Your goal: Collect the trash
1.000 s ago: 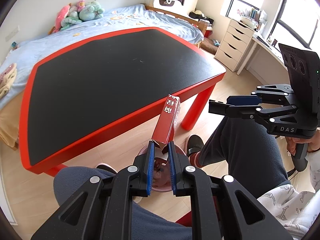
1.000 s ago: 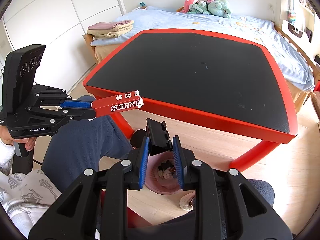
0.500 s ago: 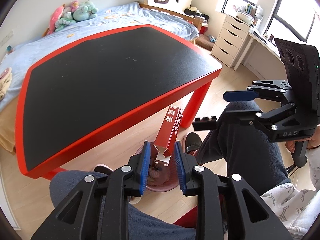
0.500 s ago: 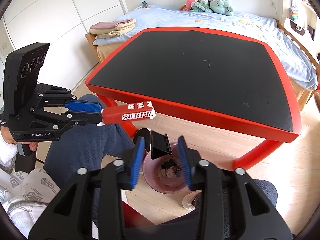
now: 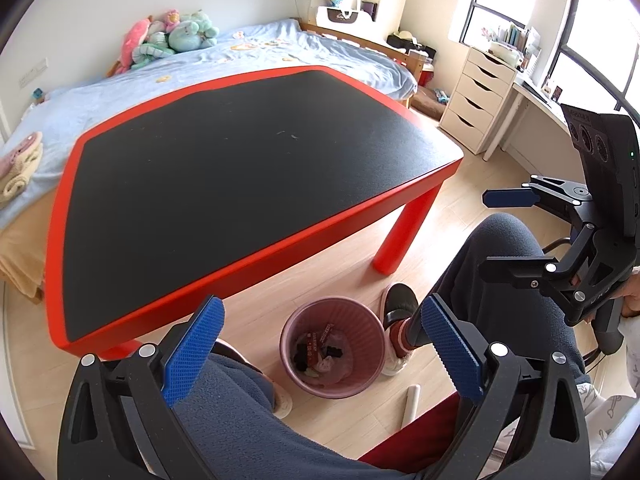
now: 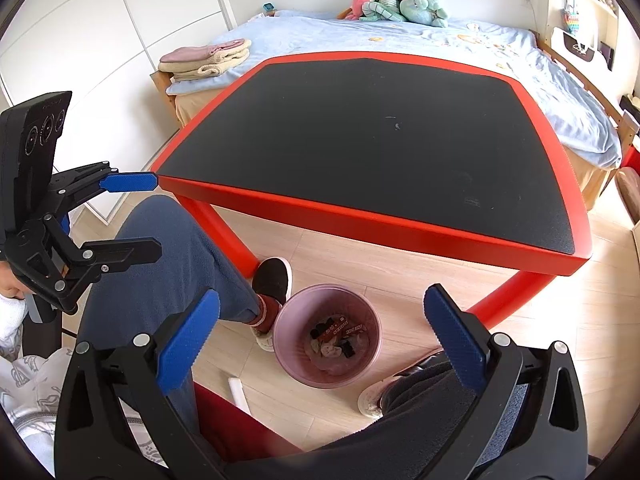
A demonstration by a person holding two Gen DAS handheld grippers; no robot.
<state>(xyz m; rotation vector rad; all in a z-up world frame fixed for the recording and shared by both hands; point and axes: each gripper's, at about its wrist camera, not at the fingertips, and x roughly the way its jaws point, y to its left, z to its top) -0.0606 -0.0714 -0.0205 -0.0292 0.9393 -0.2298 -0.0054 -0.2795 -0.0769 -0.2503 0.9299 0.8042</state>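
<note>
Both loads dropped since last frame: red carton [image 5: 318, 343] and black clip [image 6: 347, 349] now in pink bin [image 5: 362, 322] on floor. Left fingers [image 5: 320, 356] wide, empty; right fingers [image 6: 316, 342] wide, empty. Desk [image 5: 224, 168] shows no trash. Risk: knee or foot nudges bin, tips it, contents spill.

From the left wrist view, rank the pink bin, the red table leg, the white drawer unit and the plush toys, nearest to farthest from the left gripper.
1. Pink bin, on the floor just ahead, between the open fingers of the left gripper.
2. Red table leg, ahead to the right.
3. White drawer unit, far right by the window.
4. Plush toys, on the bed, far left.
</note>
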